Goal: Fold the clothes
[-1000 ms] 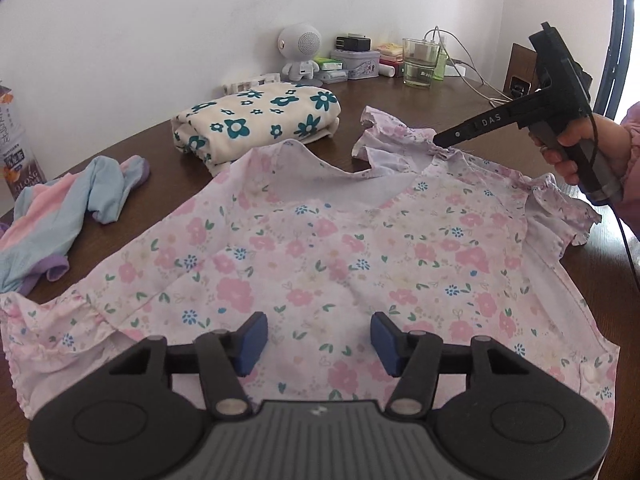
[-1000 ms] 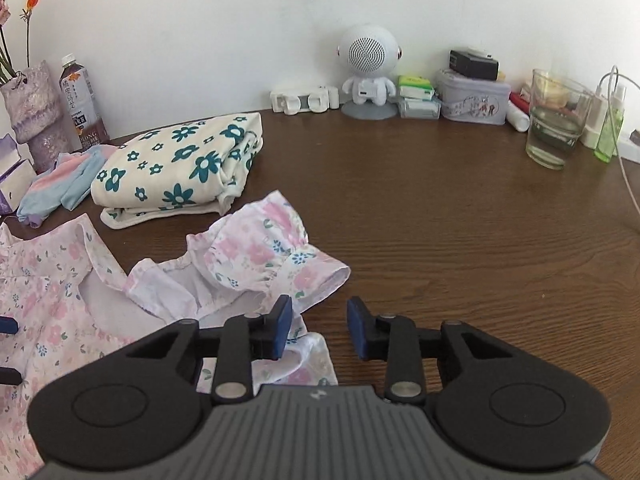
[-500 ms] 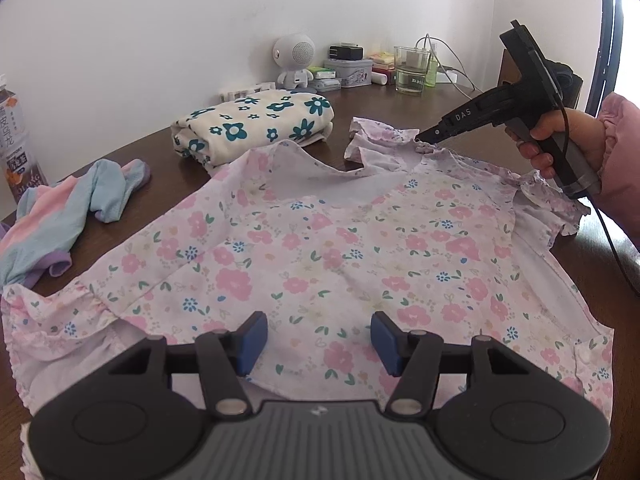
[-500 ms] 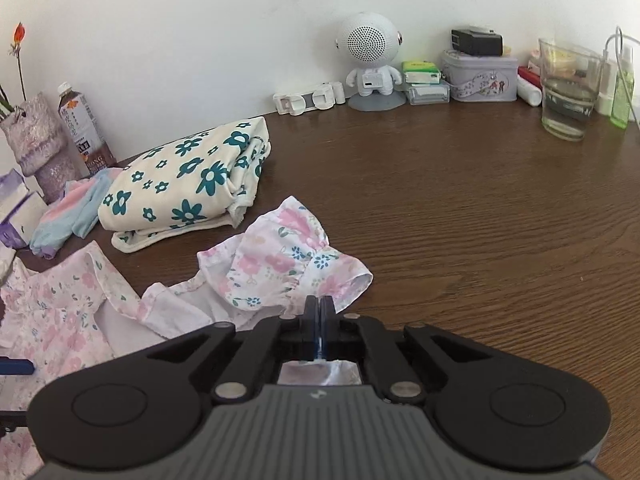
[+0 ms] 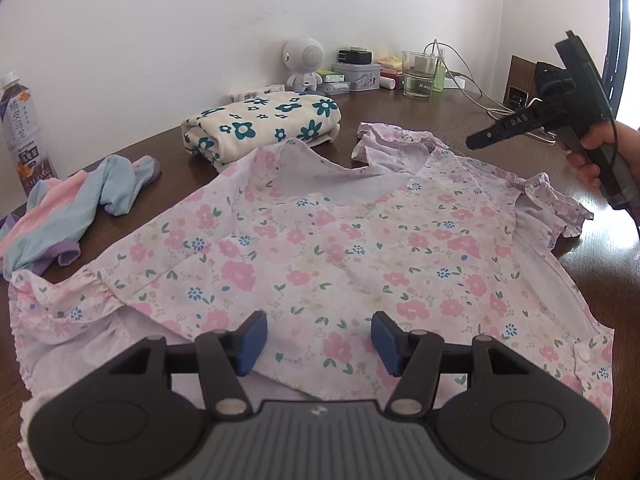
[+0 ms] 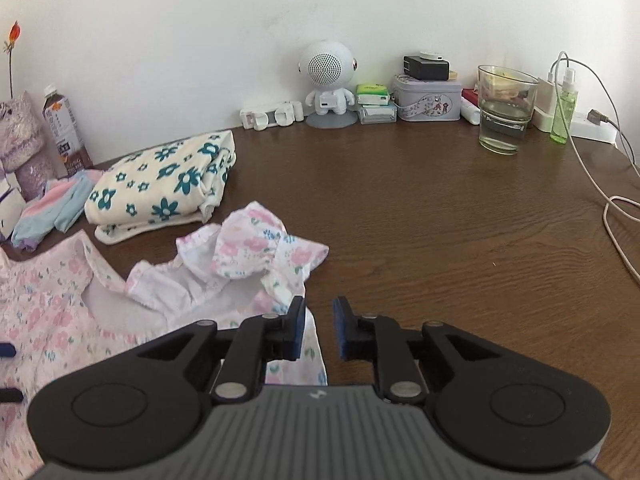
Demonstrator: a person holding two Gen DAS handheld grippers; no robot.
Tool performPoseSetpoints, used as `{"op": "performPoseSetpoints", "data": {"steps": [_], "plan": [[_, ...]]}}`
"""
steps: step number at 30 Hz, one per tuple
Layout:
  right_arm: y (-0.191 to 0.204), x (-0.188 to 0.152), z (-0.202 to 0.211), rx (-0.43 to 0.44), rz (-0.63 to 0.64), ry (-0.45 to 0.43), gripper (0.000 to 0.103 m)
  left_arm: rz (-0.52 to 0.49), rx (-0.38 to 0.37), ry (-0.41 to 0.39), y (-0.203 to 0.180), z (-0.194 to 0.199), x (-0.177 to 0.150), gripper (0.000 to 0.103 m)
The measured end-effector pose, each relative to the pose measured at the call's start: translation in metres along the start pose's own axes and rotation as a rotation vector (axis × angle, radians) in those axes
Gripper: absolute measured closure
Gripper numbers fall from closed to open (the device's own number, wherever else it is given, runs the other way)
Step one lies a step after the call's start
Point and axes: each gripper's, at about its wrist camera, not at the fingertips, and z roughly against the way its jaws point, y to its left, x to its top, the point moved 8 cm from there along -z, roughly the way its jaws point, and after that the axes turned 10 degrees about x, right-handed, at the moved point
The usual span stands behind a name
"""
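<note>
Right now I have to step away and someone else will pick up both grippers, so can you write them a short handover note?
Left gripper: jaws open, nothing between them, hovering over the hem end of the pink floral blouse.
Right gripper: jaws have just been opening, a small gap, no cloth pinched; it sits beside the blouse's ruffled sleeve.
Blouse lies spread flat on the dark wooden table, not yet folded; that far sleeve is bunched up.
Done: cream garment with teal flowers is folded, near the wall.
Left: fold the blouse, then the crumpled pastel pink-and-blue garment.
</note>
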Motion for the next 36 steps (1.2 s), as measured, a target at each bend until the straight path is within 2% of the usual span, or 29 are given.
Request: {"op": "performPoseSetpoints", "data": {"steps": [6,10,13,19,24,26,28,30,31,33,35,36], "plan": [[0.006,-0.038,0.016,0.005,0.051,0.052,0.088,0.004,0.007,-0.003,-0.001,0.001,0.0,0.046],[0.013,-0.05,0.025,-0.071,0.139,0.068,0.099,0.003,0.012,-0.007,-0.001,0.002,-0.002,0.046],[0.017,-0.058,0.031,-0.123,0.192,0.08,0.101,-0.005,0.008,-0.01,-0.003,0.006,-0.005,0.049],[0.022,-0.076,0.048,-0.195,0.264,0.118,0.102,-0.02,-0.009,-0.009,-0.01,0.016,-0.013,0.05],[0.024,-0.086,0.061,-0.215,0.289,0.184,0.101,-0.046,-0.038,-0.01,-0.022,0.026,-0.019,0.05],[0.024,-0.081,0.069,-0.198,0.263,0.178,0.101,-0.053,-0.048,-0.008,-0.025,0.029,-0.022,0.05],[0.031,-0.064,0.079,-0.157,0.228,0.106,0.101,-0.042,-0.077,0.002,-0.022,0.032,-0.02,0.055],[0.051,-0.044,0.079,-0.091,0.239,0.06,0.096,0.015,-0.115,-0.009,-0.01,0.037,-0.01,0.055],[0.064,-0.034,0.076,-0.055,0.258,0.048,0.094,0.041,-0.106,-0.028,0.0,0.04,-0.003,0.055],[0.091,-0.014,0.069,0.019,0.295,0.024,0.089,0.07,-0.037,-0.071,0.025,0.044,0.013,0.054],[0.121,0.002,0.054,0.08,0.347,0.025,0.076,0.087,0.029,-0.081,0.049,0.04,0.024,0.053],[0.137,0.009,0.042,0.105,0.379,0.04,0.072,0.105,0.057,-0.076,0.063,0.035,0.027,0.053]]}}
